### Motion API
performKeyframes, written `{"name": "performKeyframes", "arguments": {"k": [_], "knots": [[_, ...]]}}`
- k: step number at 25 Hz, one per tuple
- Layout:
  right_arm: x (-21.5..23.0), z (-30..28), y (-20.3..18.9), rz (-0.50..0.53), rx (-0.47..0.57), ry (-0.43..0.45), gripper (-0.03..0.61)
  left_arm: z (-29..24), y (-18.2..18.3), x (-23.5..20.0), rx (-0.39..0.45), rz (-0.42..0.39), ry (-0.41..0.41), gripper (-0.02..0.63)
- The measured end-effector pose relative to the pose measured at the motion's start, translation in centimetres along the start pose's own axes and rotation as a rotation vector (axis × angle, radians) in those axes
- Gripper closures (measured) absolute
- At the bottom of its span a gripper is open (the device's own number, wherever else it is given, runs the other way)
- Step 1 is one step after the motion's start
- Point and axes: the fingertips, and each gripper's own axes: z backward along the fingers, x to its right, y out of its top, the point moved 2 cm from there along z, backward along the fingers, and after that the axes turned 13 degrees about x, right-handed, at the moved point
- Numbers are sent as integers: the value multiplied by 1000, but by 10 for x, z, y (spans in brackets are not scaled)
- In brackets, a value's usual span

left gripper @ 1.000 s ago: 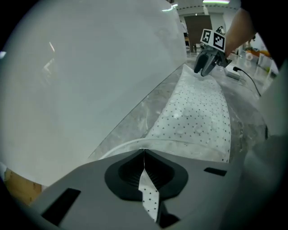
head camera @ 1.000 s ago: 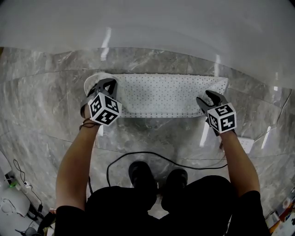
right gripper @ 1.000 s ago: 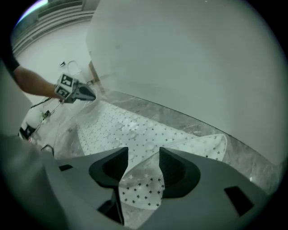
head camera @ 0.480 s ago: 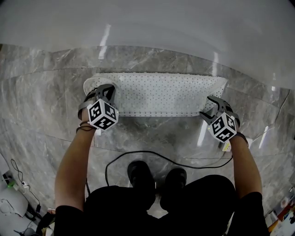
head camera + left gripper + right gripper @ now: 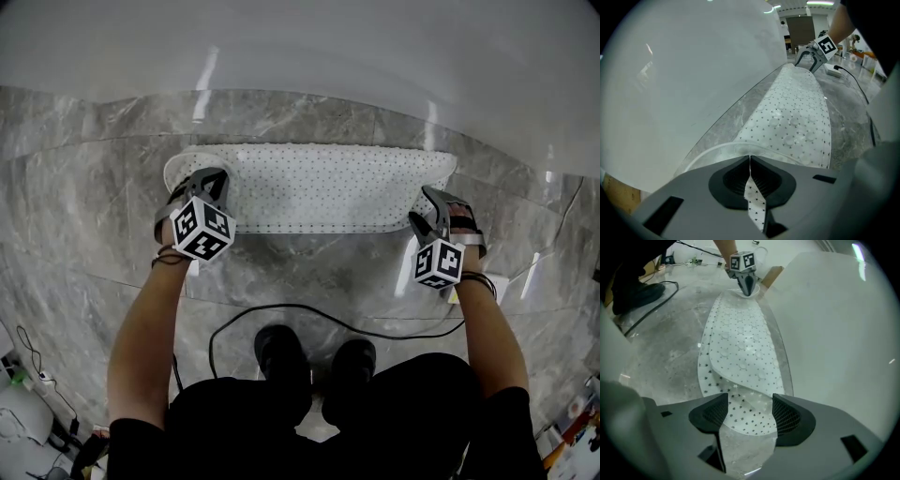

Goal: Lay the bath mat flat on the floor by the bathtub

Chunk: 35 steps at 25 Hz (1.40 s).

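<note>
The bath mat [image 5: 319, 187] is lying on the floor [image 5: 94, 216] along the bathtub [image 5: 300, 47] at twelve o'clock, the left tool [image 5: 210, 180] pinching its nine o'clock end, seemingly to keep it stretched, while the right tool [image 5: 437, 212], whose jaws have just been opening, is straddling the loose three o'clock end.

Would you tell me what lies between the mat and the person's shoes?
A black cable crosses the floor between mat and shoes, seen in the head view.
</note>
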Motion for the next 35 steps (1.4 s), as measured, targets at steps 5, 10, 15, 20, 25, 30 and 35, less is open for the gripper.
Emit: {"name": "performKeyframes", "arguments": {"k": [5,10,15,20,25,30,35], "knots": [[11,3,12,100,6,-101,268,7,-1,0,0,7,-2,598],[4,4,19,114,38,-25,396,8,-2,0,4,35,0,598],[34,19,40,14,122,-96,545,17,10,-13,50,61,59,598],[109,27,50,-139,157,-204,546,31,20,-40,69,55,157,603],[172,13,36,-408,107,-282,546,52,17,-95,64,151,302,603],[175,-6,1,-626,7,-332,382,55,-5,-115,10,277,331,603],[96,-2,12,-573,59,-150,365,49,-15,-66,-27,196,221,601]]}}
